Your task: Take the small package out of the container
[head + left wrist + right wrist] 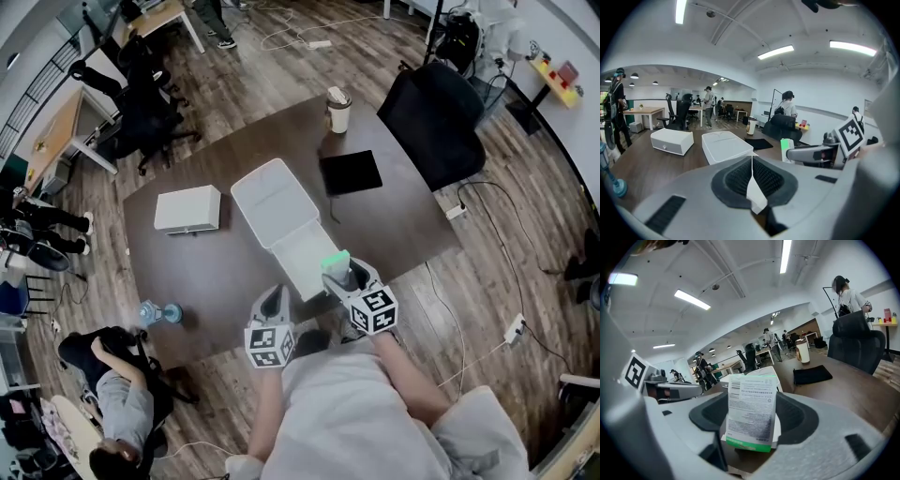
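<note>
Right gripper [347,277] has its jaws wide but clamped on the small package [751,404], gripping it across its width near the bottom. The package stands with its long axis upright and its printed face toward that gripper's camera (green band lowest). In the head view it sits at the near right corner of the open white container [292,248], apparently above the rim, so the way out probably leads right, over bare table [403,225]. Left gripper [274,305], jaws together, hovers beside the container's near left corner.

right tongs [754,405] | clamped on small package [751,416], upright | container [762,371] just behind it
</note>
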Available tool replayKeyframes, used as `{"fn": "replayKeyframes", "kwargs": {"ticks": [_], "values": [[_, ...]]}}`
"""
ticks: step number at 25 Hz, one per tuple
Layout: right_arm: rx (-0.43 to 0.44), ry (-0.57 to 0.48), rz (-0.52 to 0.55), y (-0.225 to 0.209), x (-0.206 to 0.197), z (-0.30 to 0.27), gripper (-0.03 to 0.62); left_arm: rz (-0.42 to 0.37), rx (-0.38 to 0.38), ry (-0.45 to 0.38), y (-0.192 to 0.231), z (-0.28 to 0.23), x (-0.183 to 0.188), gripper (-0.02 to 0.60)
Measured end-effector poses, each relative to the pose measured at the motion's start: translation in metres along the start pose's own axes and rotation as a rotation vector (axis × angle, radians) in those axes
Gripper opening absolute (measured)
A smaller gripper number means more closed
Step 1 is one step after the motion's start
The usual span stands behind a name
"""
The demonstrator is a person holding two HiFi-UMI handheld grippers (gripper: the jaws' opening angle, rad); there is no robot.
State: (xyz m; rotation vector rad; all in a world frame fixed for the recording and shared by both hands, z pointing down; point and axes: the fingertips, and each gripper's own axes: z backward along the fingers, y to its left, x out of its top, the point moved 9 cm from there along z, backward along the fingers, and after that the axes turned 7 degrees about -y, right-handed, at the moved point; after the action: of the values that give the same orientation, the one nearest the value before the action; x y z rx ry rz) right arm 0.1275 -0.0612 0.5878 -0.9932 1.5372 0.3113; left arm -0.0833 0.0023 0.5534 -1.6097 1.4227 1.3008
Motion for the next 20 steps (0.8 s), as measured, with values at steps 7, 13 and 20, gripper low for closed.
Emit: {"fn": "replayKeyframes", "kwargs": {"ticks": [7, 13, 20], "values": [[0.096, -0.013, -0.032, -0.001, -0.005, 0.007, 0.316, -0.027, 0.035, 0.009, -0.019, 0.012, -0.009, 0.006], [0.137, -0.087, -0.119, 0.0, 0.003, 0.016, 0.316, -0.063, 0.018, 0.034, -0.029, 0.02, -0.015, 0.006], [0.152, -0.1, -0.082, -0.005, 0.008, 0.032, 0.317, -0.027, 0.038, -0.004, -0.04, 0.024, -0.017, 0.006]]}}
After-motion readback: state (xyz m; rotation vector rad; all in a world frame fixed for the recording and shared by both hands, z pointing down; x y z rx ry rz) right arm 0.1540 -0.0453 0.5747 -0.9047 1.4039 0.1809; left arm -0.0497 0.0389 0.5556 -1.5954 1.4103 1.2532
